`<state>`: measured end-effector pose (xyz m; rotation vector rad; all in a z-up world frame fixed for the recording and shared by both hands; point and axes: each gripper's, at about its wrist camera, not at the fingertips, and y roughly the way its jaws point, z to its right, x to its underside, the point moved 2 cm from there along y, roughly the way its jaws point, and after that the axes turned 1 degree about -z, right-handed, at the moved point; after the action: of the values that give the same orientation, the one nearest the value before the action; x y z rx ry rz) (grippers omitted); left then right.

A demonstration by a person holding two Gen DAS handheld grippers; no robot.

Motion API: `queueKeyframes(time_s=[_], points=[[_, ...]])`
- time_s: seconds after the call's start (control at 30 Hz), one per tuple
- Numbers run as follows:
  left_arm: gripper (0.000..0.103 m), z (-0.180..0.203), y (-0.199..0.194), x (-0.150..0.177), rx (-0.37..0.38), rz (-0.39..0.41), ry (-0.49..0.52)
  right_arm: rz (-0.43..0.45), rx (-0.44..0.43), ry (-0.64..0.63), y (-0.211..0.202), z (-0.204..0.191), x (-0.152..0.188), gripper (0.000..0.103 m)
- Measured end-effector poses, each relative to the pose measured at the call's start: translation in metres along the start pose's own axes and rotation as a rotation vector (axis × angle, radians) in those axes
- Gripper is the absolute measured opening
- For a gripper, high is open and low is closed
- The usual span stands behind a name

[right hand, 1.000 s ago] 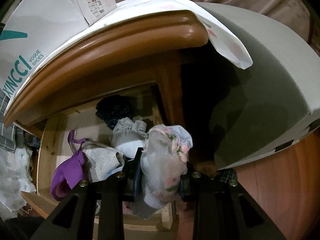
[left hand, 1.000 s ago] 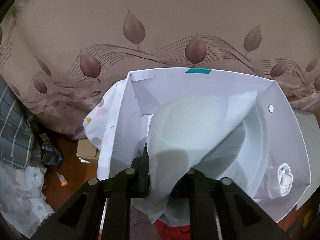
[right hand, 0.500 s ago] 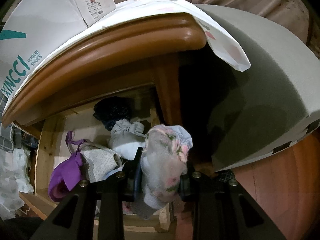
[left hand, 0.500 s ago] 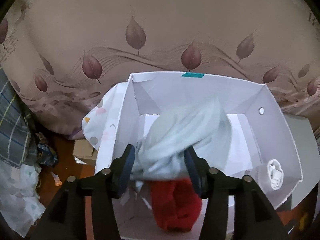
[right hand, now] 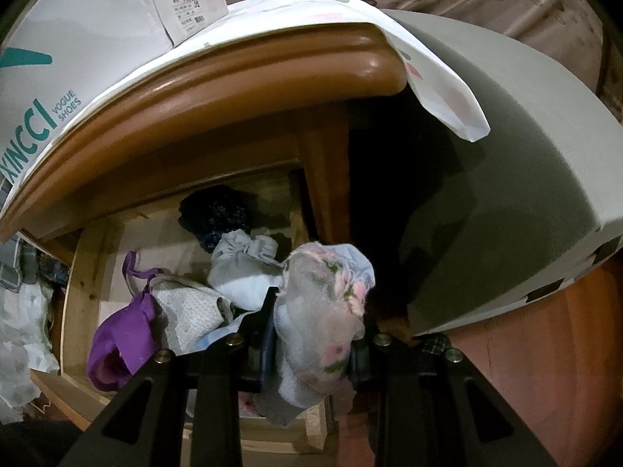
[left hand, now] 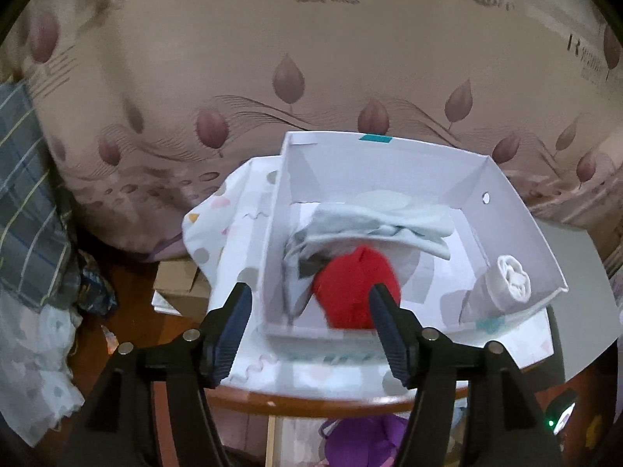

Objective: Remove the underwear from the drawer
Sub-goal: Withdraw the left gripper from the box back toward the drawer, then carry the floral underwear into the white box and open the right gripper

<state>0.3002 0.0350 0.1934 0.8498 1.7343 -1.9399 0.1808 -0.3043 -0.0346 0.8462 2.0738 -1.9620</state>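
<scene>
Left gripper (left hand: 307, 309), jaws just opened and empty, hangs above the white shoebox (left hand: 518, 210) holding pale-grey underwear (left hand: 381, 222). Right gripper (right hand: 311, 325) clamps floral underwear (right hand: 323, 311) over the open drawer (right hand: 83, 272), likely bound for the box.

The white shoe box (right hand: 78, 50), up and left of the right jaws, says "XINCCI VOGUE SHOES" in green. A small label (right hand: 186, 7) on it shows "38". Words on the curtain (left hand: 311, 39) far above the left jaws are too blurry to read.
</scene>
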Motion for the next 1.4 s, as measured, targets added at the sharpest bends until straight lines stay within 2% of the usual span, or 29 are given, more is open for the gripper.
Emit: queueKeyframes(time_s=[0.23, 0.4, 0.47, 0.67, 0.77, 0.83, 0.9, 1.13, 1.27, 1.4], points=[[0.069, -0.027, -0.022, 0.055, -0.044, 0.038, -0.063, 0.013, 0.01, -0.024, -0.001, -0.004, 0.001, 0.028], [0.072, -0.029, -0.019, 0.102, -0.074, 0.036, -0.067, 0.036, 0.01, -0.048, -0.005, -0.008, 0.002, 0.028], [0.077, -0.028, -0.014, 0.118, -0.081, 0.02, -0.07, 0.048, -0.012, -0.043, -0.01, -0.007, 0.001, 0.028], [0.08, -0.021, 0.012, 0.165, -0.164, -0.018, 0.027, 0.077, -0.052, -0.022, -0.031, -0.001, -0.002, 0.028], [0.082, -0.023, 0.018, 0.182, -0.196, 0.006, 0.065, 0.082, -0.064, -0.026, -0.048, 0.0, -0.004, 0.028], [0.082, -0.025, 0.021, 0.191, -0.202, 0.014, 0.063, 0.098, -0.052, -0.059, -0.064, -0.003, -0.007, 0.028], [0.083, -0.03, 0.025, 0.202, -0.171, 0.023, 0.037, 0.118, -0.056, -0.083, -0.08, -0.007, -0.013, 0.028], [0.085, -0.035, 0.029, 0.208, -0.123, 0.007, 0.002, 0.212, -0.057, -0.208, -0.146, -0.029, -0.058, 0.028], [0.086, -0.041, 0.028, 0.206, -0.192, 0.031, -0.008, 0.274, -0.074, -0.27, -0.174, -0.056, -0.095, 0.028], [0.087, -0.05, 0.033, 0.207, -0.198, 0.003, -0.041, 0.32, -0.09, -0.306, -0.19, -0.086, -0.138, 0.028]])
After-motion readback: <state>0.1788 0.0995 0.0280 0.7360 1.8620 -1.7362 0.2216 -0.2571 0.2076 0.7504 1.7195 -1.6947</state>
